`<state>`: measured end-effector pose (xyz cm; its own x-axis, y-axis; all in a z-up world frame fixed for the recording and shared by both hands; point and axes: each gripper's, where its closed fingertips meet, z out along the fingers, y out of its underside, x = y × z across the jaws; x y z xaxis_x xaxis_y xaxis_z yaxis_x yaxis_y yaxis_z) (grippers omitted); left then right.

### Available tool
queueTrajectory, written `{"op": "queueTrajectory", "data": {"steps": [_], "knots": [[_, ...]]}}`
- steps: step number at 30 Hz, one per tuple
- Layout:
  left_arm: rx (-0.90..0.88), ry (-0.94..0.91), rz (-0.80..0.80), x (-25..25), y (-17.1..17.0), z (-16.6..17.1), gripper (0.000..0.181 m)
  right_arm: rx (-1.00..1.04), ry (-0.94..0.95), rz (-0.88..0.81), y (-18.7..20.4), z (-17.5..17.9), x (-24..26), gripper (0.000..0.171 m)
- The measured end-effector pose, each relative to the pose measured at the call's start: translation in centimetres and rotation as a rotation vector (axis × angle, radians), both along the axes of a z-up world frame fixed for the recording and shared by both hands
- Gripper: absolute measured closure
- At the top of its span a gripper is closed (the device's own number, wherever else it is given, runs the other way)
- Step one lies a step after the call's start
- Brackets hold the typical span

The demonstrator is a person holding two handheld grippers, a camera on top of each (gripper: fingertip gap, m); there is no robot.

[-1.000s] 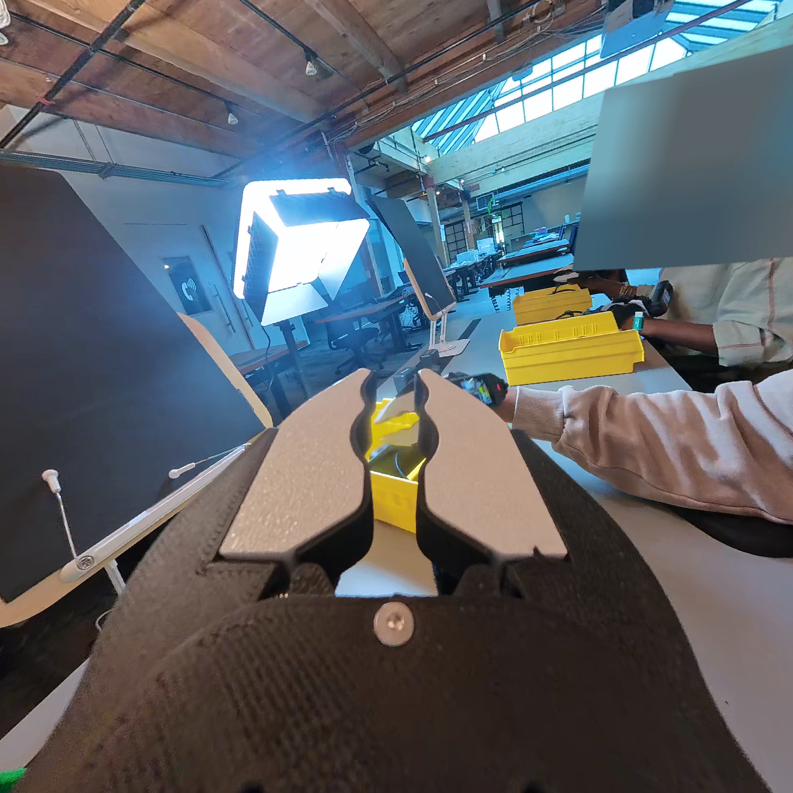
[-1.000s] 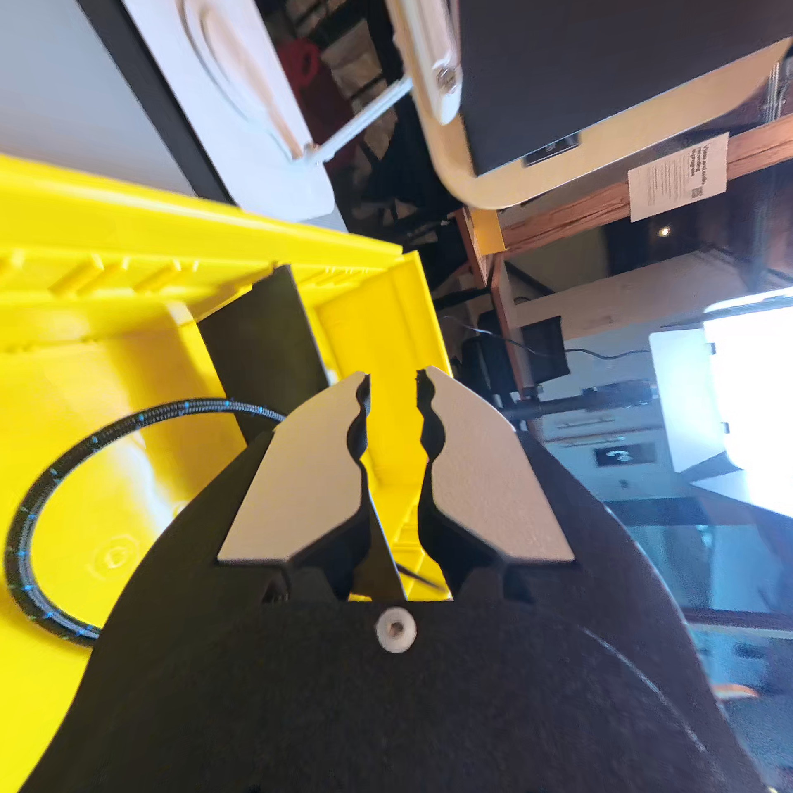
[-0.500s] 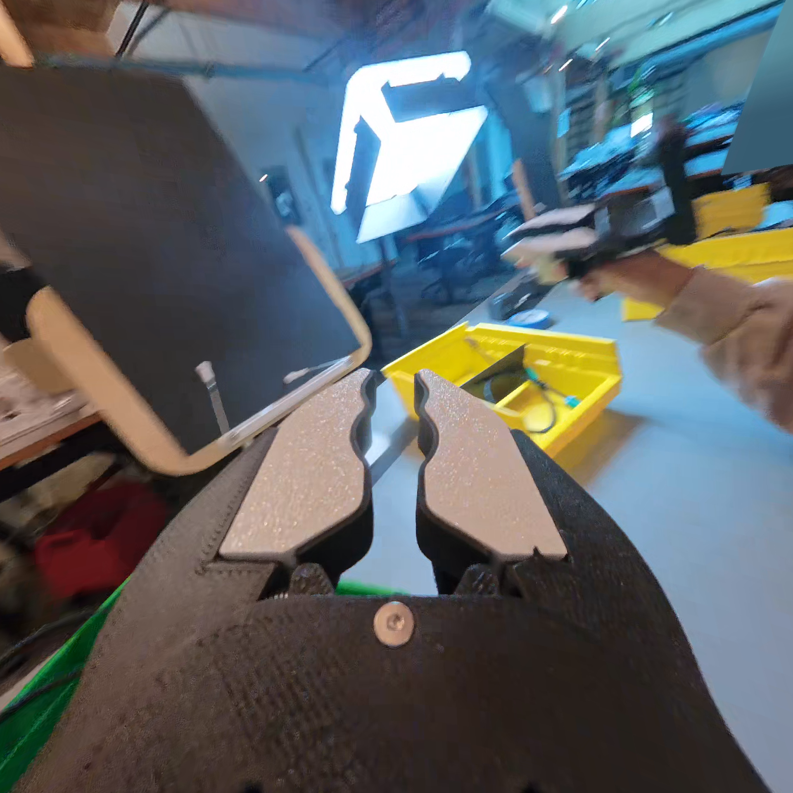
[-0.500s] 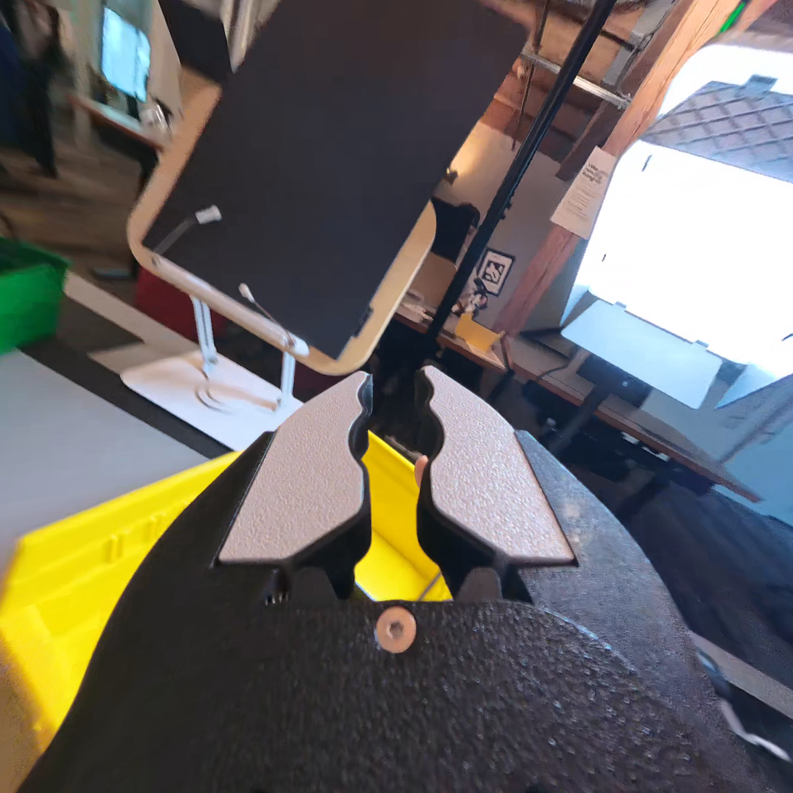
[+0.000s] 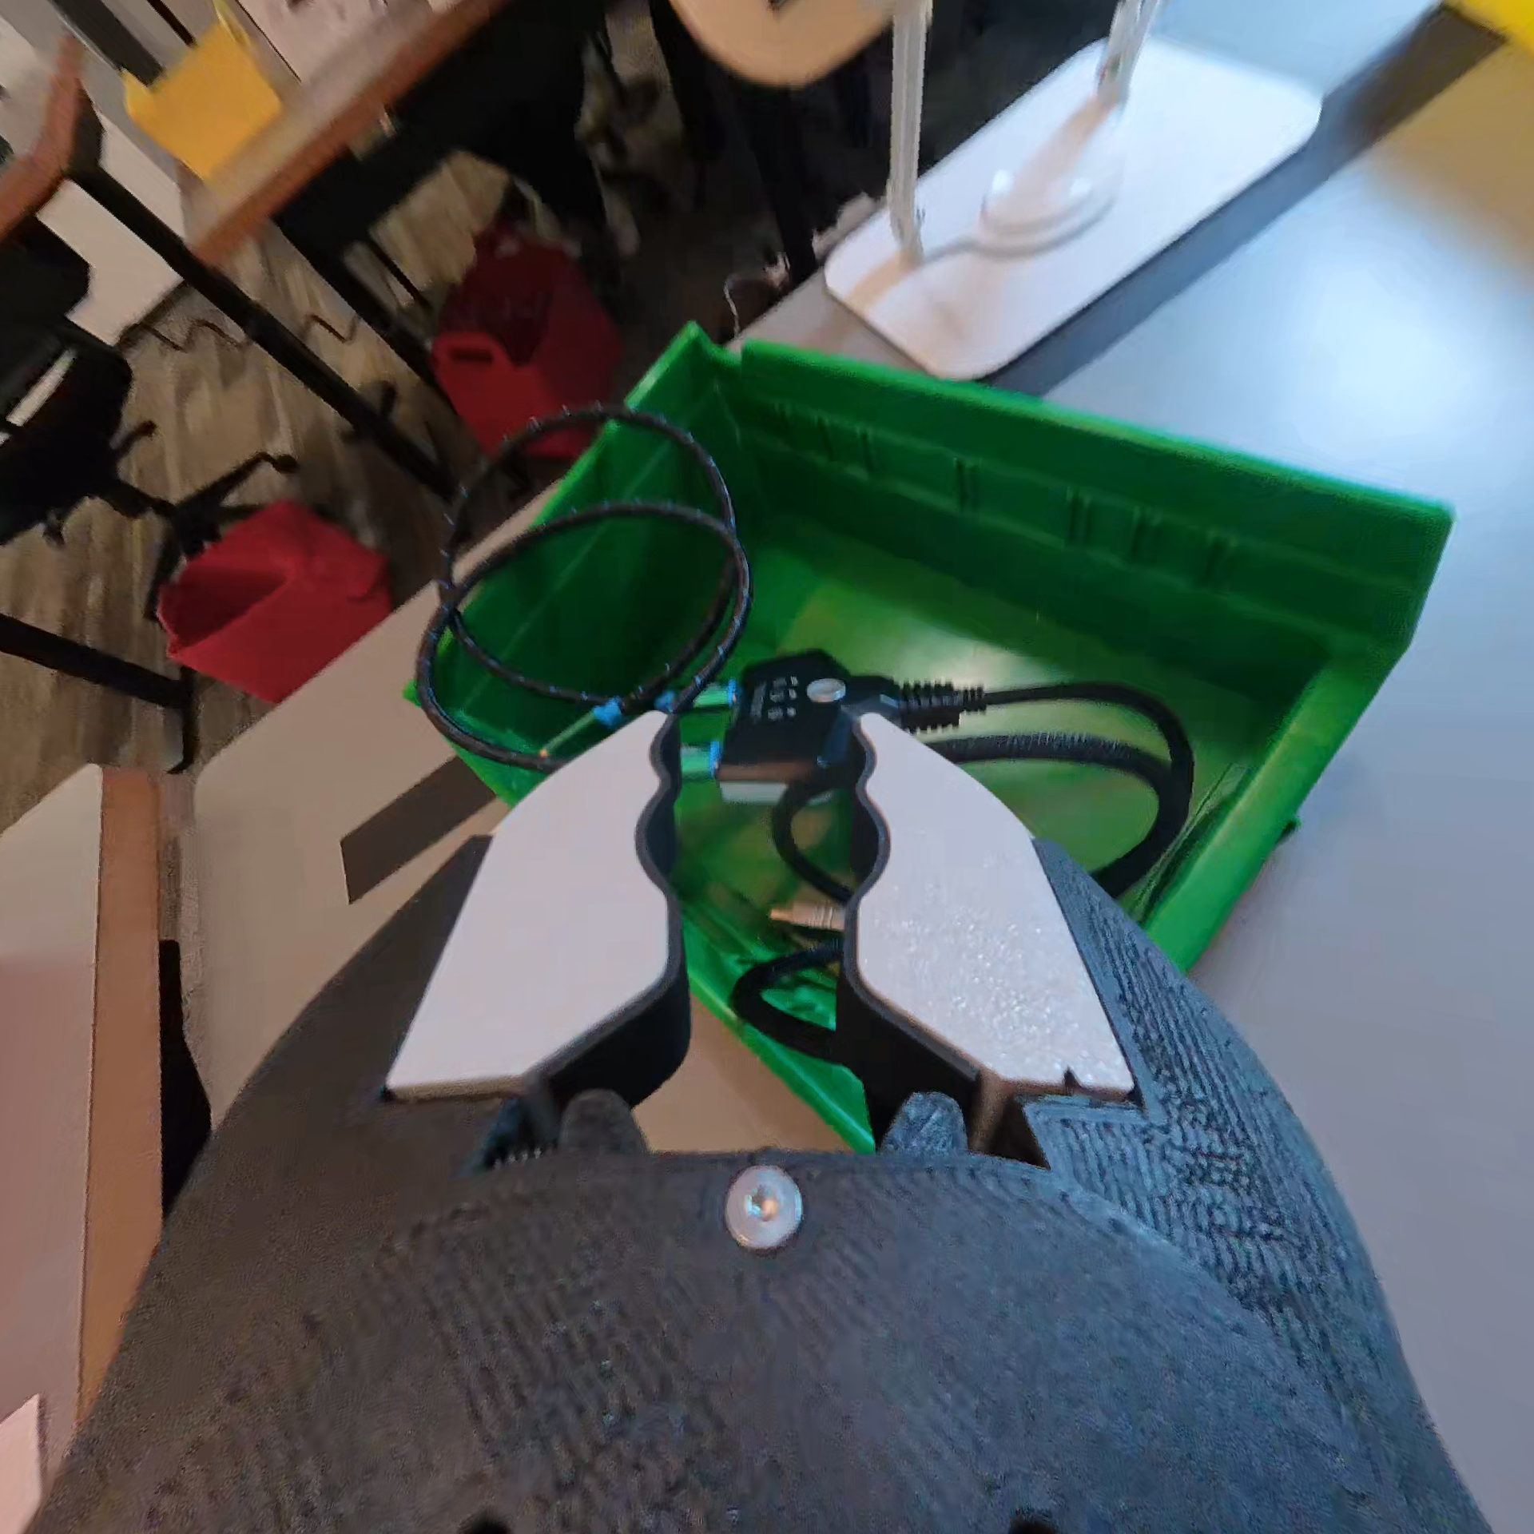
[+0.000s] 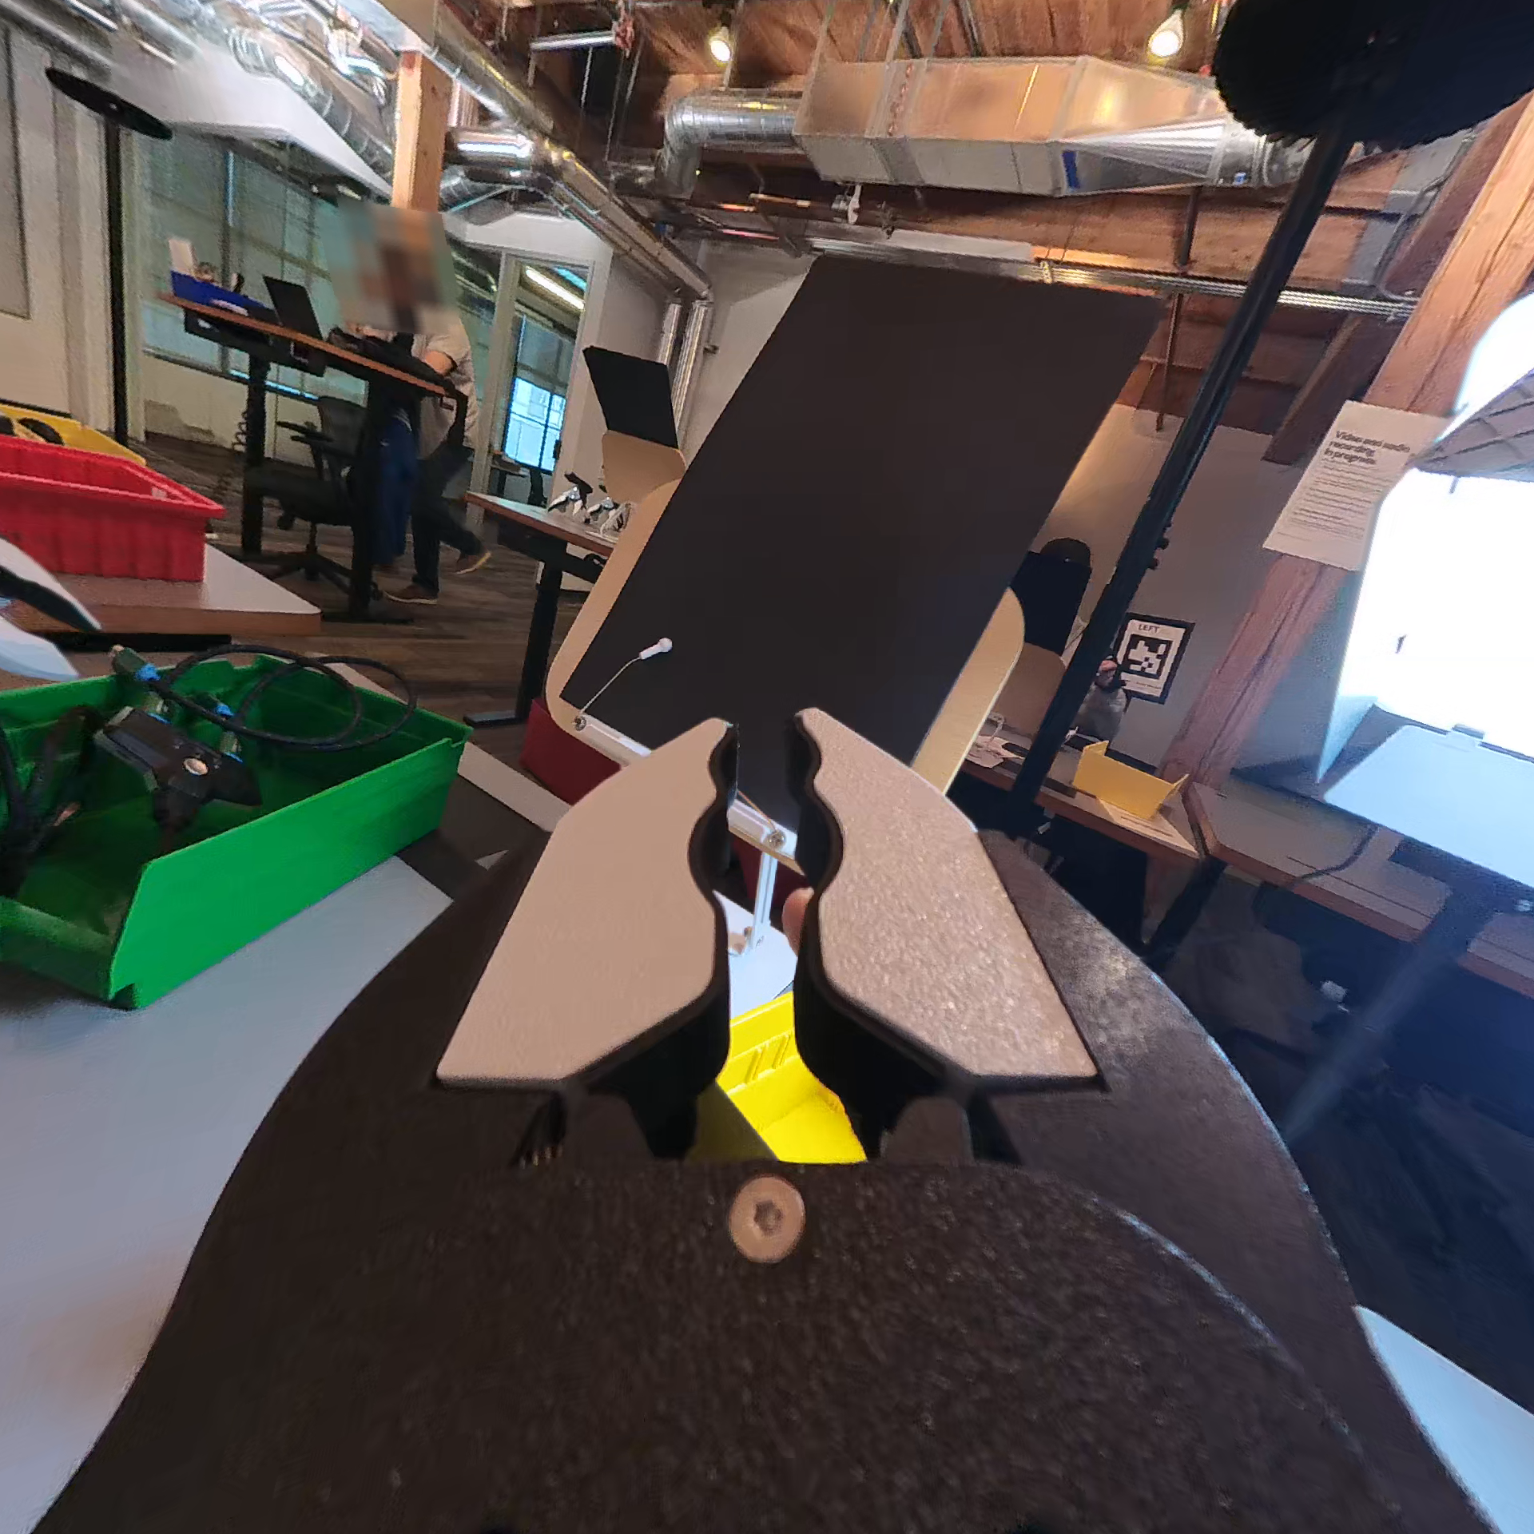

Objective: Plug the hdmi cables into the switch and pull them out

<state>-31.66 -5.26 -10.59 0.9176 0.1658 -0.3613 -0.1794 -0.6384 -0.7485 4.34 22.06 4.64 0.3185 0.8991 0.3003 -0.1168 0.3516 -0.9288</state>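
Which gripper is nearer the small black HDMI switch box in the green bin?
Left. The left gripper hovers right over the black switch box, fingers open. The right gripper is off to the side, pointing away.

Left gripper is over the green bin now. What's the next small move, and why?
Probably ease the left gripper down so its open jaws straddle the black switch in the green bin, then close. The switch sits just past the fingertips with cables apparently plugged in on both sides, and the right gripper is empty and aimed elsewhere.
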Motion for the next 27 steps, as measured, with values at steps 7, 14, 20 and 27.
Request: {"op": "queueTrajectory", "data": {"steps": [7,14,20,27], "knots": [[-0.214,0.002,-0.118,1.8,0.2,-4.0,0.137,0.042,-0.082,0.004,-0.9,-1.5,-1.6,0.162],[-0.327,0.215,-0.007,-1.3,0.6,-5.4,0.132,0.083,-0.128,0.008,-1.6,-2.3,-2.5,0.164],[-0.400,0.316,0.028,-2.5,1.4,-7.3,0.132,0.103,-0.160,0.012,-2.1,-2.8,-3.1,0.164],[-0.365,0.365,0.022,-2.8,2.2,-7.0,0.138,0.115,-0.182,0.022,-2.6,-3.3,-3.4,0.165]]}}
